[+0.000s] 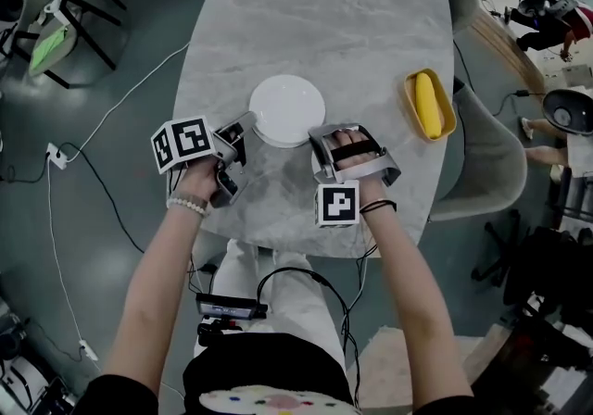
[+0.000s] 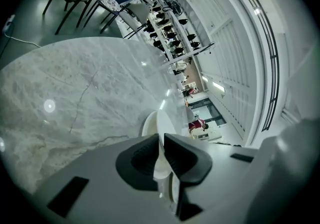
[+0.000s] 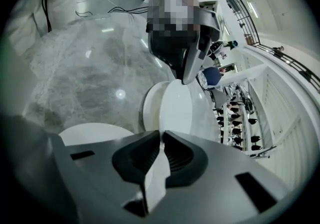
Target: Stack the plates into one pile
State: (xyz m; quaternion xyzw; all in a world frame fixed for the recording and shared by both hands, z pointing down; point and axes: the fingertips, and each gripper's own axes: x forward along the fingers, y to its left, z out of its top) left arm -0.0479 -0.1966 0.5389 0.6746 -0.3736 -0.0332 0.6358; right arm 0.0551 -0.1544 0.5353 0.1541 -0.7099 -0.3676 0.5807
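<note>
- Head view: the plate (image 1: 287,109) rests on the table (image 1: 306,15), with the left gripper (image 1: 246,126) and right gripper (image 1: 321,137) at its near rim; an uneven lift could tilt it.
- Left gripper view: the jaws pinch only the plate's thin rim, so this shallow bite may slip.
- Right gripper view: the jaws nip the rim too, and a second plate (image 3: 90,135) lies just beside; a drop could chip both.

The worktop (image 1: 306,15) is viewed steeply from overhead; the white plate (image 1: 287,109) is shared, close up, by both gripper views.
</note>
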